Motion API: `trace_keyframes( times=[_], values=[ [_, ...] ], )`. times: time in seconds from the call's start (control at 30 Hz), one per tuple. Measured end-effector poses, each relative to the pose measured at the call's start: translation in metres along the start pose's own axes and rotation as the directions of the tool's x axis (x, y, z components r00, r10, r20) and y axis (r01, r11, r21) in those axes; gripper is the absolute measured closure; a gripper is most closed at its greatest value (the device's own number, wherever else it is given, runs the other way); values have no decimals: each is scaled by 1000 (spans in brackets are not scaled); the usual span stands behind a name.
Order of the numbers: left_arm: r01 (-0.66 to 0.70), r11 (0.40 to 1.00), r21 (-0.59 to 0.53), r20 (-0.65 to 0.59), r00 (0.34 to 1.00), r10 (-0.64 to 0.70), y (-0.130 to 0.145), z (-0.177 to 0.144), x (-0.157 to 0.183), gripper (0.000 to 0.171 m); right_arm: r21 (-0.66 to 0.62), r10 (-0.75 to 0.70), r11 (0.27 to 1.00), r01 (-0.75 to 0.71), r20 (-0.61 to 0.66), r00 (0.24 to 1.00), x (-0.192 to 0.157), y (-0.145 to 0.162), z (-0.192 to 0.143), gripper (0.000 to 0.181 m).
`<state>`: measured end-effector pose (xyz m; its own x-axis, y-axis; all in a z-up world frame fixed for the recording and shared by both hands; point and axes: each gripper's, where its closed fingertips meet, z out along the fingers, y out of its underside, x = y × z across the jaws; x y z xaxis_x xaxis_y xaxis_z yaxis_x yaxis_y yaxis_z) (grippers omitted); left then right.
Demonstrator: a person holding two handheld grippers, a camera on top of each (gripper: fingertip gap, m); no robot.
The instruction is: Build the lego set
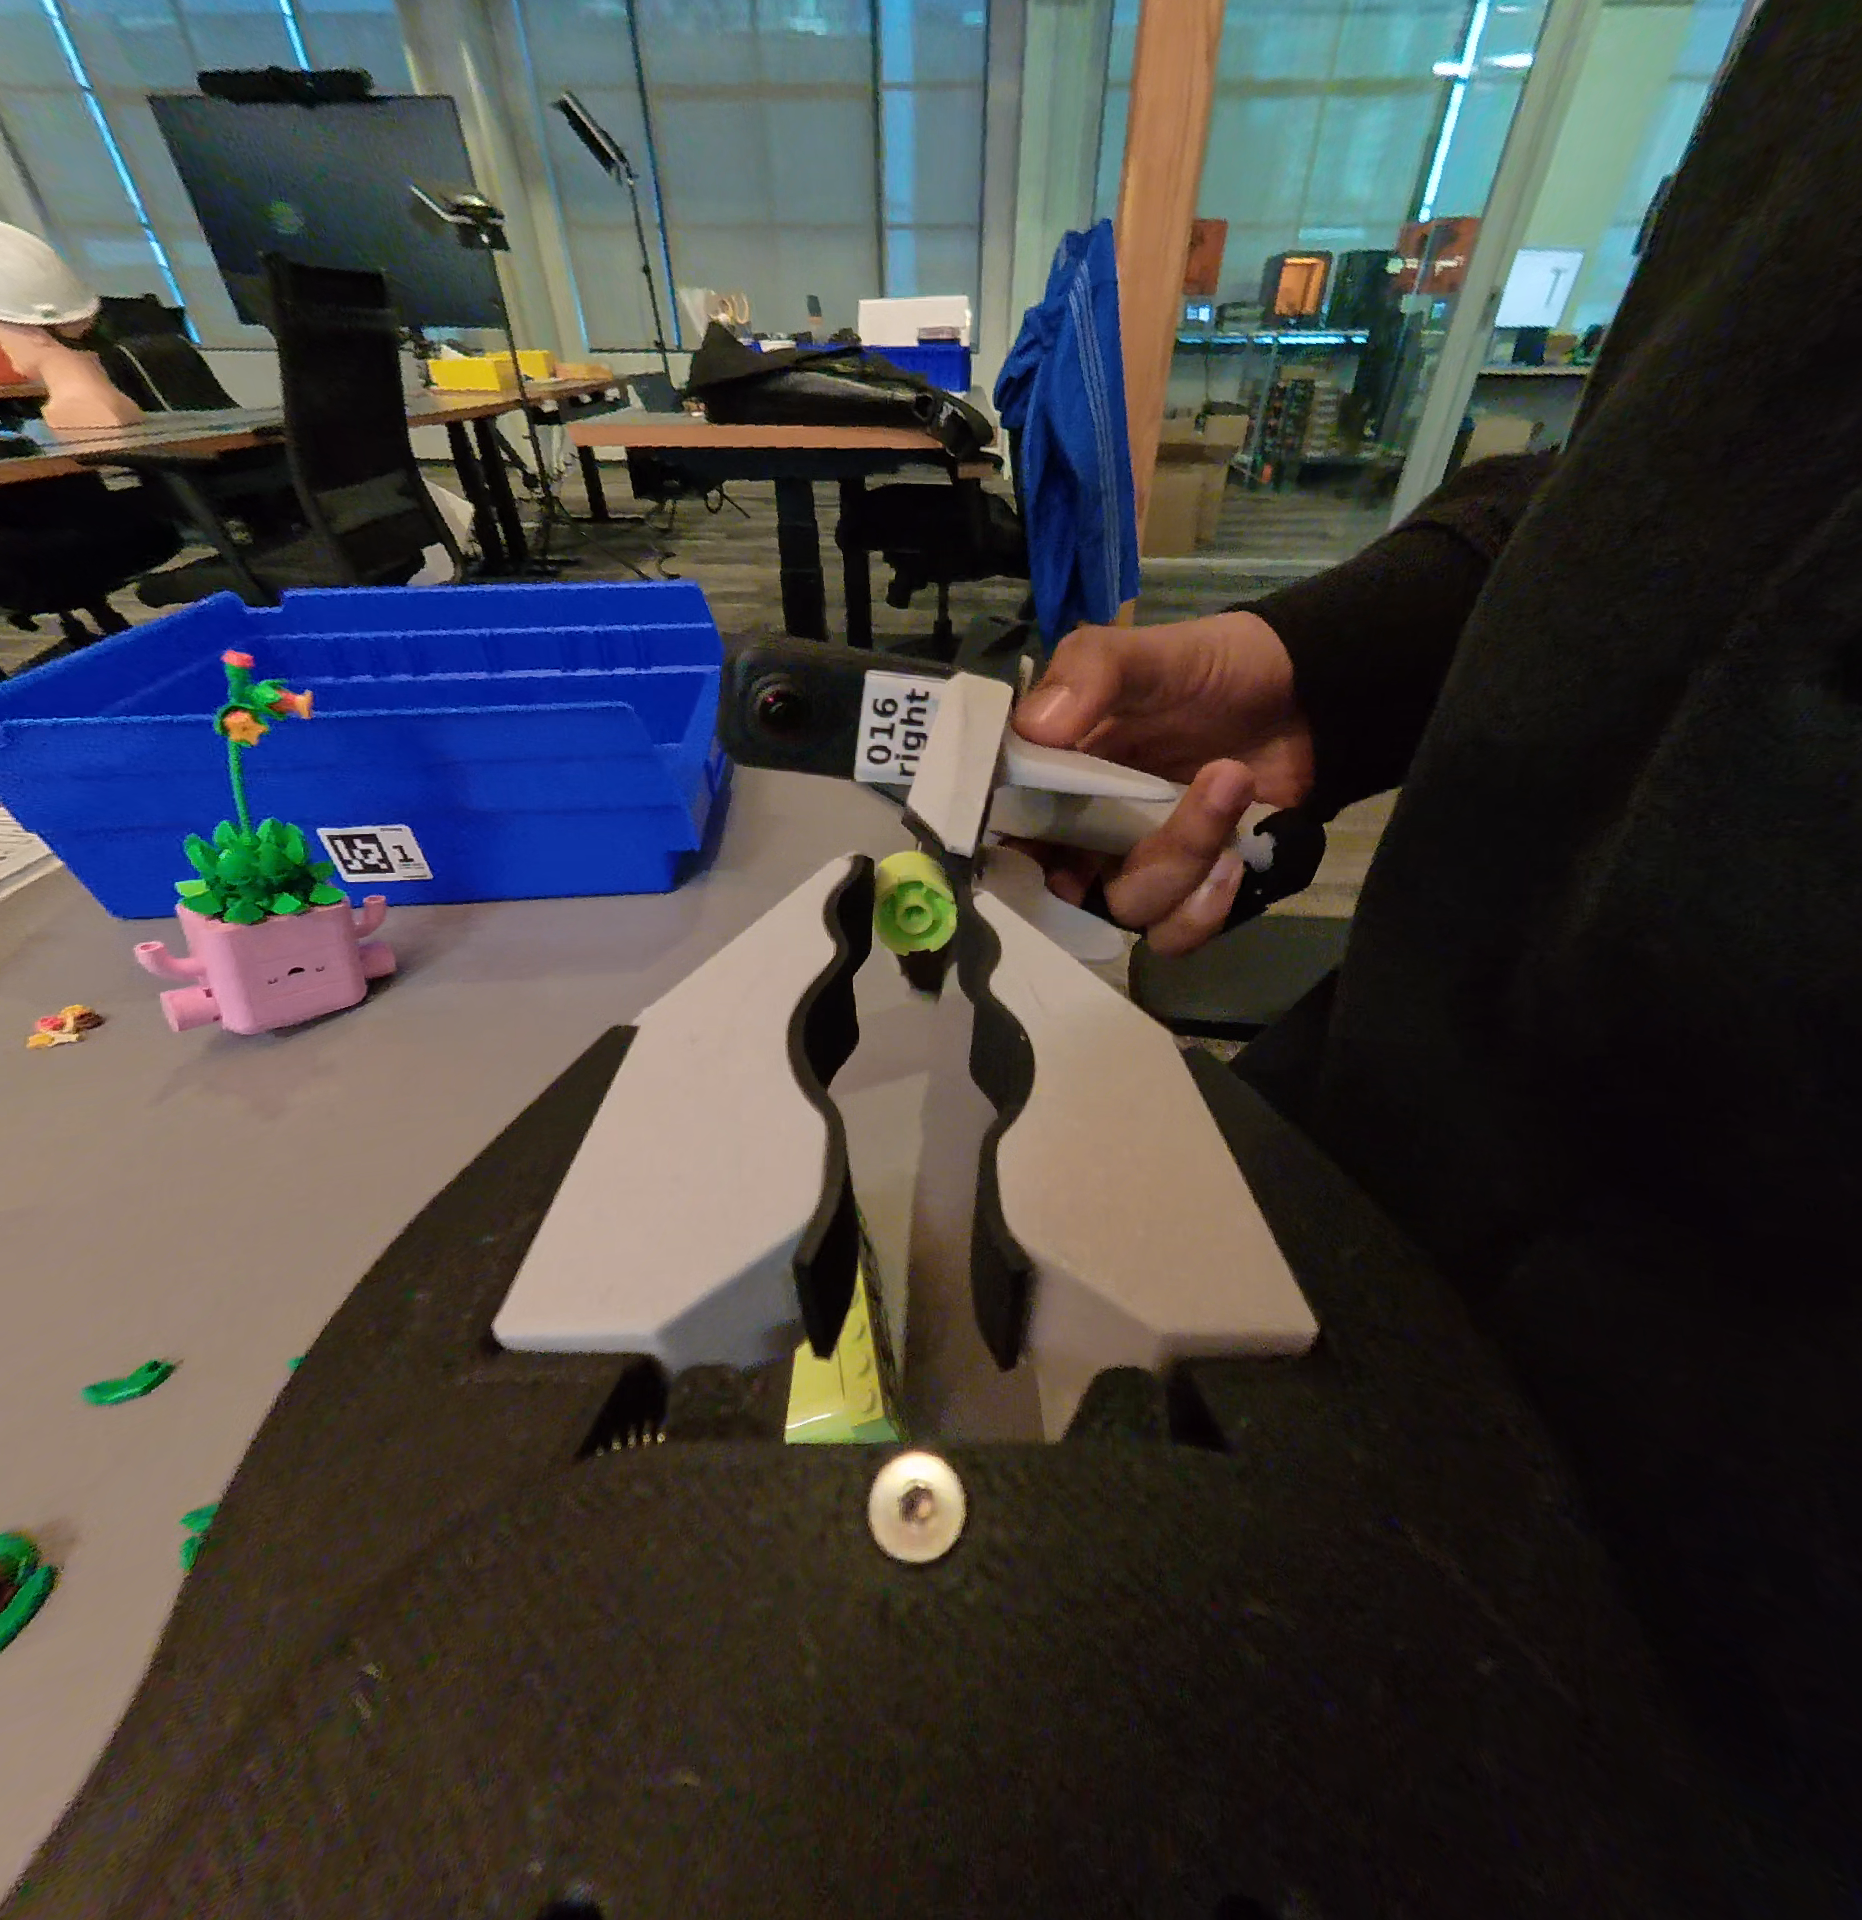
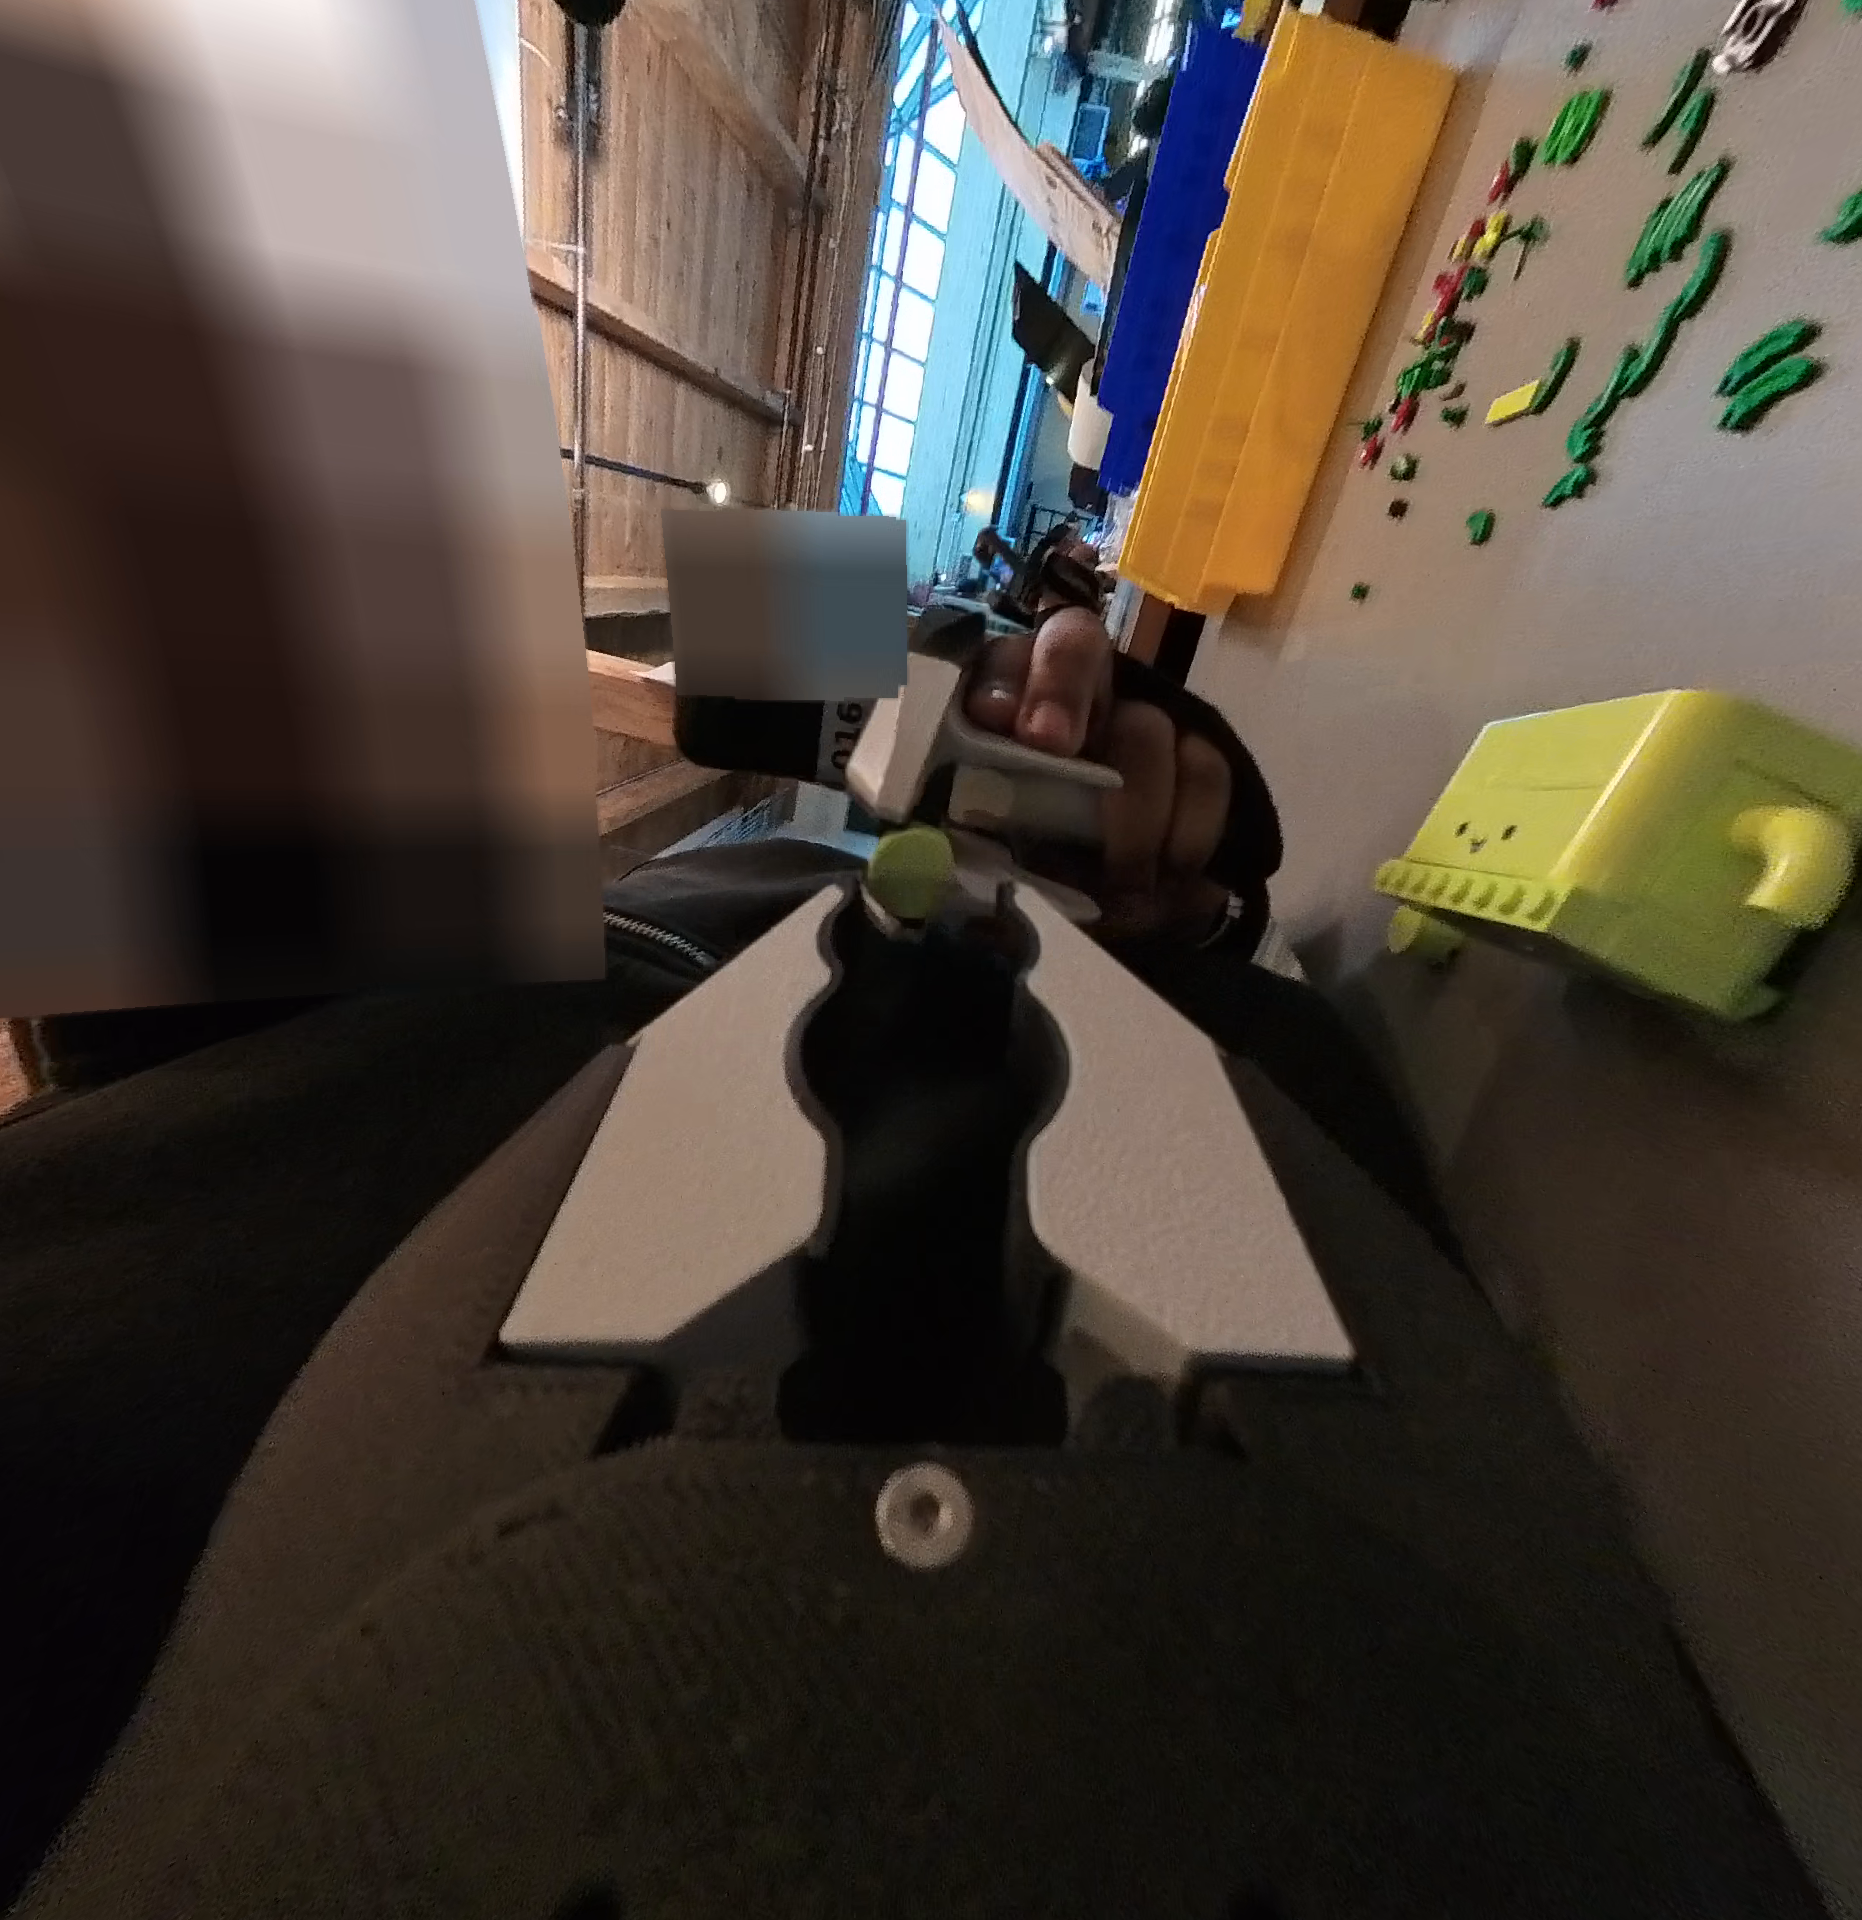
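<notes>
My left gripper (image 1: 914,883) is shut on a small lime-green round piece (image 1: 914,902), held in the air above the grey table (image 1: 231,1143). The piece's hollow end faces this camera. My right gripper (image 2: 929,899) is open, its tips on either side of the same piece (image 2: 911,873) without closing on it. It faces the left gripper head-on. A lime-green cube pot with a face (image 2: 1633,842) sits on the table to the right. A pink pot with a green plant and a flower stem (image 1: 272,956) stands at the left.
A blue bin (image 1: 387,748) stands behind the pink pot. A yellow bin (image 2: 1280,312) lies farther along the table. Loose green leaf pieces (image 2: 1675,239) and small red and yellow pieces (image 2: 1457,291) are scattered on the table. A hand (image 1: 1166,769) in a black sleeve holds the right gripper. Both grippers' tips are close together, under 4 cm apart.
</notes>
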<state>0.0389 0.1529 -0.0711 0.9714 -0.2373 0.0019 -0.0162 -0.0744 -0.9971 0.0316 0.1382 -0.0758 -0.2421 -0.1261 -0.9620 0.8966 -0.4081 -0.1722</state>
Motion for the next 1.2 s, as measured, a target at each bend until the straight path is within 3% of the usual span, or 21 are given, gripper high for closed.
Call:
trace_keyframes(
  times=[0.3, 0.37, 0.47, 0.53, 0.63, 0.7, 0.77, 0.9, 1.03, 1.13, 1.2],
  values=[
    [8, 1000, -10, -17, 1000, -8, 3, 3, 3, 158, 17, -15, 1000, 15, -3, 1000, 0, -2, -2, 167],
    [54, 998, -27, -14, 998, -54, 9, 2, -1, 142, 22, -48, 999, 49, -29, 998, 0, -3, -3, 167],
    [195, 973, -122, 14, 981, -195, 32, -2, -11, 122, -9, -157, 987, 158, -180, 971, 12, -3, -8, 167],
    [234, 952, -200, 98, 971, -218, 56, -8, -22, 112, -62, -260, 965, 254, -336, 905, 26, -5, -15, 167],
    [219, 933, -286, 209, 964, -162, 85, -13, -32, 108, -258, -415, 910, 325, -579, 702, 57, -7, -31, 167],
    [225, 914, -336, 253, 957, -143, 98, -10, -37, 104, -408, -499, 866, 291, -659, 563, 73, -4, -39, 167],
    [231, 889, -394, 273, 954, -127, 109, -6, -39, 99, -507, -560, 825, 248, -682, 470, 81, -2, -37, 167],
    [249, 861, -443, 275, 952, -134, 118, -3, -40, 99, -623, -634, 766, 159, -692, 345, 86, -2, -27, 167],
    [371, 811, -453, 211, 928, -307, 125, 0, -37, 111, -690, -686, 721, 67, -696, 215, 91, -6, -26, 167],
    [504, 757, -417, 164, 860, -483, 124, -1, -38, 118, -680, -670, 733, 17, -717, 192, 95, -5, -22, 167],
    [534, 758, -375, 151, 842, -518, 118, -4, -40, 127, -662, -651, 749, 1, -736, 187, 96, -5, -20, 167]
  ],
)
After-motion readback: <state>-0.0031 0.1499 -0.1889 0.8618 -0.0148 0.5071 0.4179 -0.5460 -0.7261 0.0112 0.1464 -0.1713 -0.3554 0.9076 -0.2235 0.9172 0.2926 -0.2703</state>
